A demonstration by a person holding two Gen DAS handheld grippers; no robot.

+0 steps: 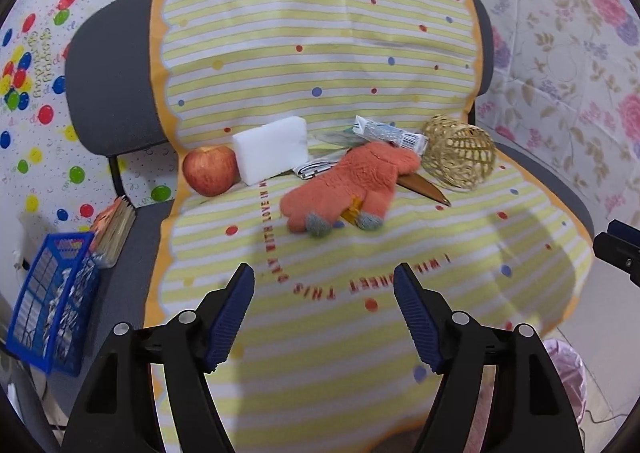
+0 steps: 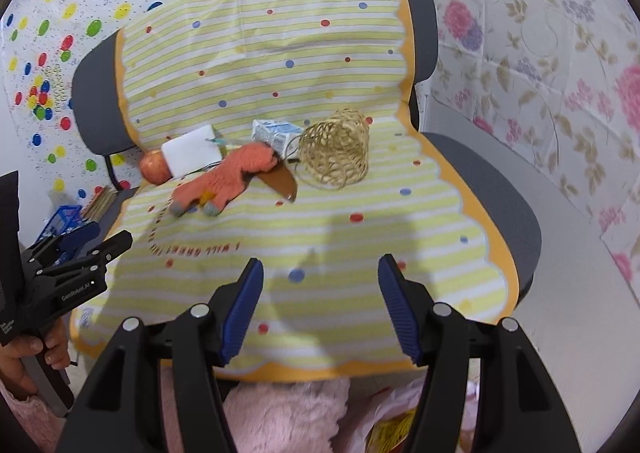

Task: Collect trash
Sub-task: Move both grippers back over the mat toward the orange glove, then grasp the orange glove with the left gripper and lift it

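Both the left gripper (image 1: 324, 317) and right gripper (image 2: 320, 313) stood released, holding nothing. The crumpled wrapper (image 1: 390, 133) lay at the chair's seat back, at twelve o'clock from both, its long axis running nine-to-three; neither hand was clearly nearer.

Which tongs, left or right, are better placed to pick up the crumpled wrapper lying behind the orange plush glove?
Probably right. The wrapper lies near the woven basket, closer to the right tongs. The left tongs face the glove and apple. Both stand open and empty.
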